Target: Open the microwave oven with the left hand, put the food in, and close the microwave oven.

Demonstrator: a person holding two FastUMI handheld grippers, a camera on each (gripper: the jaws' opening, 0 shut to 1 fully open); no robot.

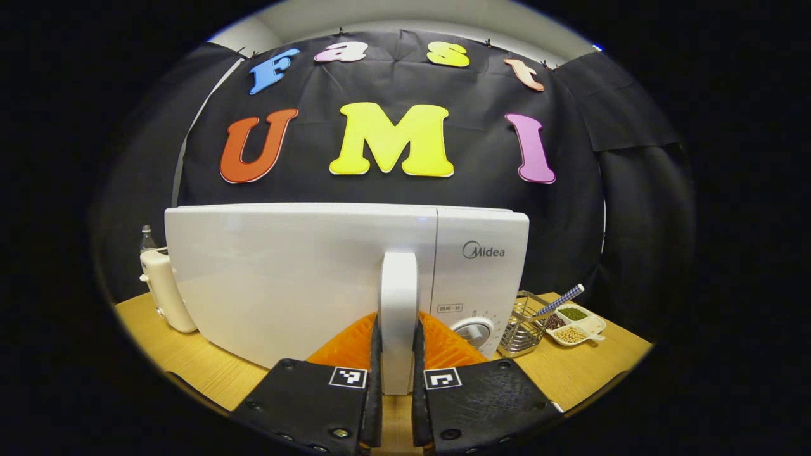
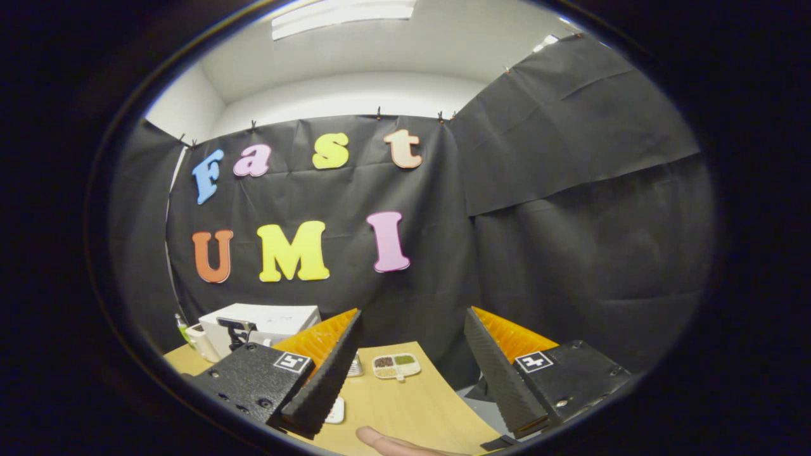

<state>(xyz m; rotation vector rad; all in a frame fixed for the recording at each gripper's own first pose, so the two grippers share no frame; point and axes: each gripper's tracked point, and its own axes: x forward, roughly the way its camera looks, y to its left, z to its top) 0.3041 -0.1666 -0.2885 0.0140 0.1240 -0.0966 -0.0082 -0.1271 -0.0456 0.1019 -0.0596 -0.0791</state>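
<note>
Left tongs closed narrow on the microwave oven door handle, one finger on each side. Door is shut. Oven stands on the wooden surface, toaster at its left, wire basket and divided snack tray at its right.

Right tongs spread wide, empty, held high over the surface edge.

Judgement: handle is rigid, smooth plastic and could slip; grip mid-handle and pull straight. The oven looks heavy enough to stay put.

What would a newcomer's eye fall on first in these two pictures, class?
The white microwave oven fills the middle of the left gripper view, its door shut, with the left gripper closed on the upright door handle. In the right gripper view, the right gripper hangs open above the wooden table.
</note>
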